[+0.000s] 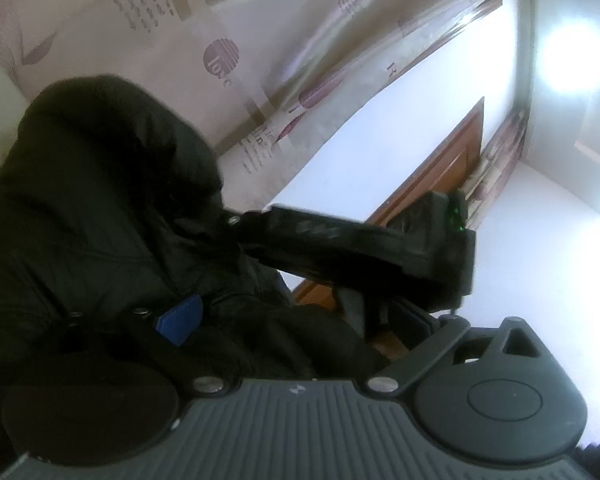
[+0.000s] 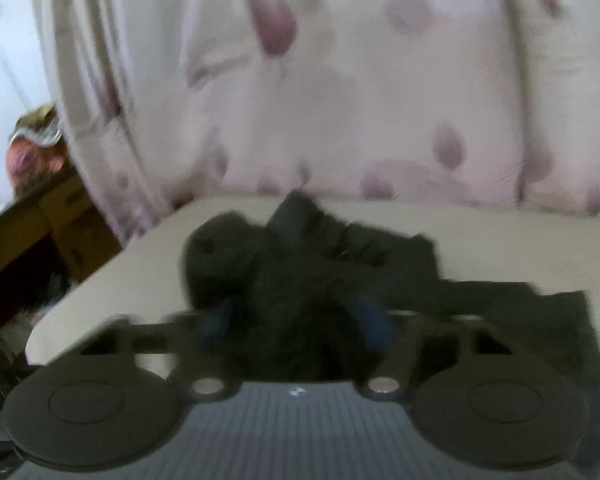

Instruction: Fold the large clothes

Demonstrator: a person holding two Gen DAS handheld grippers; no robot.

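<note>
The black jacket [image 2: 300,264] lies bunched on the bed [image 2: 500,240]. Each tool, left [image 1: 204,312] and right [image 2: 296,320], is closed on its thick, soft, rather heavy cloth; better to hold at a seam.

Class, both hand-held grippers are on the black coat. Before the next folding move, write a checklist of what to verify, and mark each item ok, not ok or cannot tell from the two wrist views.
1. Left hand-held gripper has cloth between its fingers: ok, the black coat bunches there beside a blue pad.
2. Right hand-held gripper has cloth between its fingers: ok, dark fabric fills the gap.
3. Grip firm on either side: cannot tell.
4. Coat lying flat: not ok, it is bunched on the pale surface.
5. Second gripper clear of the left one: not ok, its body crosses close in front.
6. Right view sharp: not ok, blurred.
</note>
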